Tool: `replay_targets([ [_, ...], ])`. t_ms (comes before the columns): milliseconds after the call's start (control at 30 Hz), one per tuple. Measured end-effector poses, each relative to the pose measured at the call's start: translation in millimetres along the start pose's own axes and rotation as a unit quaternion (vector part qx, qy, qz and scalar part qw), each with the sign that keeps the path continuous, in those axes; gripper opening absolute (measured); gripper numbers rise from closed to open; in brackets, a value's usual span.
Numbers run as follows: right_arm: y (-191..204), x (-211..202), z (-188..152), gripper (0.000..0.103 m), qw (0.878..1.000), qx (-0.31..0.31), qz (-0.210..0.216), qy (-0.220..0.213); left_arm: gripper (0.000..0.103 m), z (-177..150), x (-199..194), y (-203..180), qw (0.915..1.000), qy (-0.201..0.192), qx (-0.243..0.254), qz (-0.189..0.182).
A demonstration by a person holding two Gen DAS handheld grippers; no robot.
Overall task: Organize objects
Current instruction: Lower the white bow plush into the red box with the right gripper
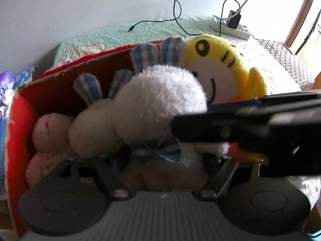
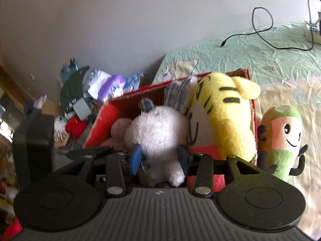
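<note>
A red cardboard box (image 1: 18, 124) (image 2: 100, 118) on the bed holds a white plush rabbit (image 1: 158, 104) (image 2: 158, 128) with blue checked ears, a second white rabbit (image 1: 94, 128), a pink plush (image 1: 50, 132) (image 2: 118, 128) and a yellow tiger plush (image 1: 218, 60) (image 2: 226, 116). My right gripper (image 2: 160, 156) is shut on the white rabbit's body over the box; its fingers (image 1: 230, 126) reach in from the right in the left wrist view. My left gripper sits low behind the rabbit; its fingertips are hidden. A green and orange plush (image 2: 282, 138) stands right of the box.
The box rests on a green quilted bed (image 2: 250, 50) against a white wall. A black cable (image 1: 176, 18) (image 2: 262, 26) and a white power strip (image 1: 230, 26) lie at the far side. A pile of bags and clutter (image 2: 88, 92) lies left of the bed.
</note>
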State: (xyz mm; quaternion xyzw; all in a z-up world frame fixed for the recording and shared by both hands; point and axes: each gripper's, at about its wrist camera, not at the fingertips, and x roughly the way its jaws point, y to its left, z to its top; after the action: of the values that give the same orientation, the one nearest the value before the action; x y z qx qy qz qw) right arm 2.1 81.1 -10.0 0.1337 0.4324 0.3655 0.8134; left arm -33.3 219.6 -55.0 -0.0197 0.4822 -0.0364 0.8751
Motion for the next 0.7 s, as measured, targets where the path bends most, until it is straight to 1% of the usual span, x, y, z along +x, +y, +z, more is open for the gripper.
replay_targets([
  [100,0,1,-1,0.042,1.000,0.007,-0.004,-0.011,0.079,0,0,-2,1.0000,0.002,0.000,0.005],
  [433,1,19,-8,0.038,1.000,0.004,-0.011,-0.011,0.081,2,3,-7,0.9997,0.011,0.001,0.022],
  [700,-2,18,-15,0.040,1.000,0.000,-0.009,-0.015,0.081,3,4,-7,0.9995,0.018,-0.001,0.027],
])
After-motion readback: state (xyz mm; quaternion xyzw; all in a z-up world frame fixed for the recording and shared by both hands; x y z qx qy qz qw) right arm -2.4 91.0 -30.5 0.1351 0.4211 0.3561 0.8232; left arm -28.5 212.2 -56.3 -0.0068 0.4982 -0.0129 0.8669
